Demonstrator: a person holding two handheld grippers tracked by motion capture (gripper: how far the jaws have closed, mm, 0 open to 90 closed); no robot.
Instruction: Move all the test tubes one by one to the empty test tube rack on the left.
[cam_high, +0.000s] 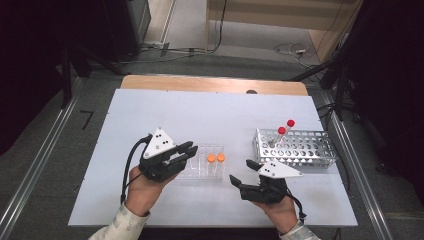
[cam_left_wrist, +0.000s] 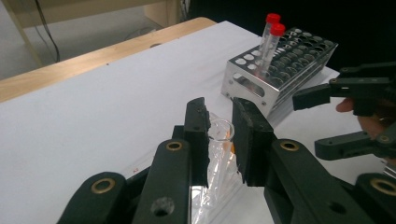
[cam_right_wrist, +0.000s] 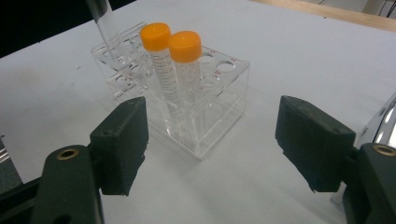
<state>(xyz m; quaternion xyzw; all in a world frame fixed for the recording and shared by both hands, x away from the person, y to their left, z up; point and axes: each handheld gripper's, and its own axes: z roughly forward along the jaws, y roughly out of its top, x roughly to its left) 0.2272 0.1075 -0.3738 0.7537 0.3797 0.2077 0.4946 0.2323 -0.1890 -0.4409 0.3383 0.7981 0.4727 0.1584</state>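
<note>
Left tool (cam_left_wrist: 219, 140) has its jaws closed on a clear tube without a cap (cam_left_wrist: 220, 140); in the left gripper view both pads press the tube's upper wall just below its open rim, and the tube stands roughly upright. Seen from the right gripper view, the lower part of that tube (cam_right_wrist: 106, 29) reaches down into a far hole of the clear plastic rack (cam_right_wrist: 219, 100), though whether its tip rests on the bottom cannot be told. In the high view the left tool (cam_high: 189, 148) sits over the left end of the clear rack (cam_high: 192, 172), which lies near the middle of the white counter (cam_high: 210, 112). Two orange-capped tubes (cam_high: 216, 159) stand upright side by side at the right end of that rack, caps touching or nearly so. Right tool (cam_high: 241, 172) is held just right of the clear rack, its jaws standing wide apart with nothing between them; in the right gripper view the rack is seen between and beyond the two pads, clear of both. A metal rack (cam_high: 300, 147) with many round holes stands at the right of the counter, farther off than the right tool, and carries two red-capped tubes (cam_high: 285, 127), leaning slightly, near its left far corner.
</note>
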